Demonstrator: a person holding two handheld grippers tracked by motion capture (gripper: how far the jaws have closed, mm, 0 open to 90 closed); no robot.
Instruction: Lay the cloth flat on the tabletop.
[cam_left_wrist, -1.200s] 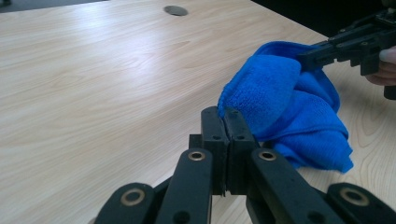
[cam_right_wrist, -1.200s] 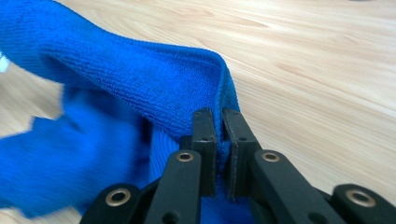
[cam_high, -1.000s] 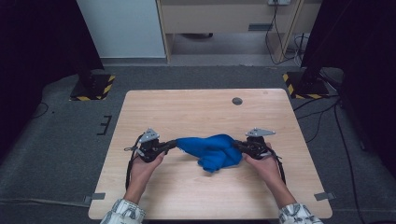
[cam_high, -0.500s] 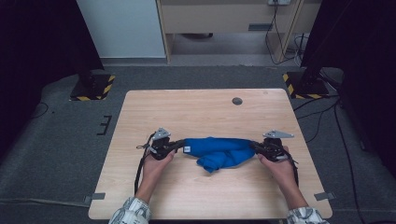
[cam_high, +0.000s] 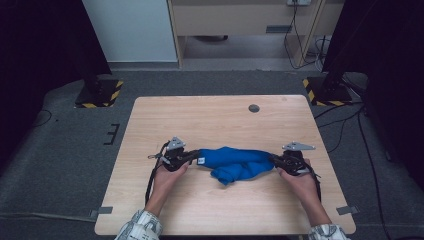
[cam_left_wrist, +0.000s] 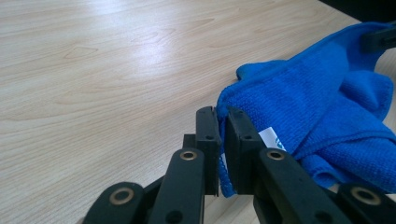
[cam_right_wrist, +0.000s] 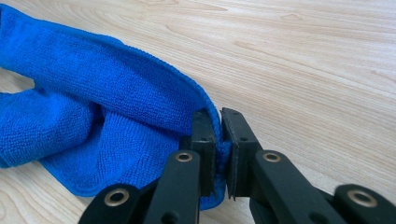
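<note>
Fingers (cam_left_wrist: 208, 140) – 2 pairs – pinch 1 blue cloth (cam_high: 235, 162).

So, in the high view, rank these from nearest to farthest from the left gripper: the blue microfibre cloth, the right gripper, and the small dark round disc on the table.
1. Blue microfibre cloth: clamped in the left gripper, stretching to its right.
2. Right gripper: at the cloth's other end, on the table's right side.
3. Small dark round disc: near the far edge, right of centre. It ranks close to the right gripper, though it looks slightly farther.
</note>
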